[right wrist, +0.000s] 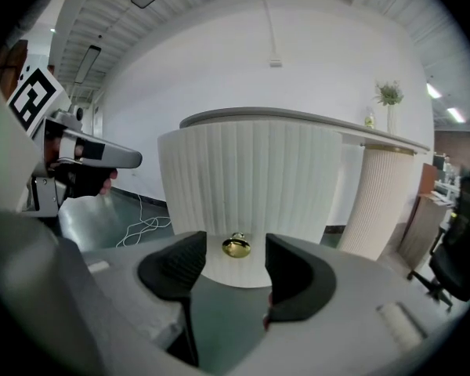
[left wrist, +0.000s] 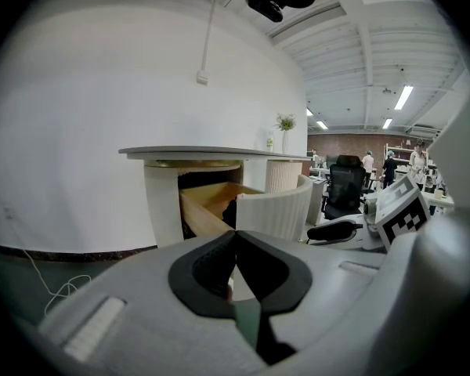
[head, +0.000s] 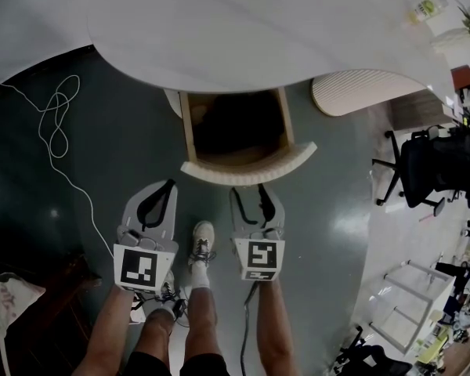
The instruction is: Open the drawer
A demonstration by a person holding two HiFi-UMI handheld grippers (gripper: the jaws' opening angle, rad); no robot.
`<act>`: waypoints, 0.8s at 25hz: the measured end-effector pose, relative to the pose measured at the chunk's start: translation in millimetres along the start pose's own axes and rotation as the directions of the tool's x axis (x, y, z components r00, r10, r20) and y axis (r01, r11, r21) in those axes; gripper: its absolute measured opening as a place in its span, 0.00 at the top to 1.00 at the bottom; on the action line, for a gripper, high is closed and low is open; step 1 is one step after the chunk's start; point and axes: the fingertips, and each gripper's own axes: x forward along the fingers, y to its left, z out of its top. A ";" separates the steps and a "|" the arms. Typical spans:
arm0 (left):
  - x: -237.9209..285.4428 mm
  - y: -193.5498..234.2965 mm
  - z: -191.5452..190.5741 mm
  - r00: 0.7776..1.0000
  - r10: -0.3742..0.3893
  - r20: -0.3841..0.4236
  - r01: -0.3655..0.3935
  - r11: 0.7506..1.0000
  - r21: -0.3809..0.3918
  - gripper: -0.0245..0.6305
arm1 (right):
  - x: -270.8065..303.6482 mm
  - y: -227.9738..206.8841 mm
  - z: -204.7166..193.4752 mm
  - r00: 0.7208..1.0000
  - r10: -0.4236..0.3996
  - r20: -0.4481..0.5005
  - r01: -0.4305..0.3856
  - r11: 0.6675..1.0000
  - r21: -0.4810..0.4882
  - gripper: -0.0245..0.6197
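Looking down in the head view, the drawer stands pulled out from under the worktop. In the left gripper view, the left hand-held gripper is pressed together, empty. In the right gripper view, the right hand-held gripper is spread, with the brass knob untouched between its jaws. A forward nudge could push the drawer shut.

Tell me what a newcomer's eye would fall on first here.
The ribbed, curved drawer stands pulled out from under the white table, centre of the head view. The right gripper, jaws open, frames its gold knob without touching; the left gripper is shut beside it.
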 end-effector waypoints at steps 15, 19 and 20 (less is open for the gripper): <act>-37.8 -1.0 69.3 0.997 -0.022 0.069 0.020 0.999 0.033 0.95 | -53.9 -4.4 61.7 0.998 -0.057 0.031 0.057 0.998 0.028 0.59; -59.2 -2.0 94.4 0.994 -0.021 0.104 0.017 0.999 0.039 0.95 | -75.9 2.9 92.8 0.996 -0.062 0.060 0.060 0.998 0.033 0.59; -65.9 -2.3 102.7 0.994 -0.021 0.109 0.017 0.999 0.042 0.95 | -82.3 5.1 102.6 0.996 -0.062 0.068 0.060 0.998 0.032 0.59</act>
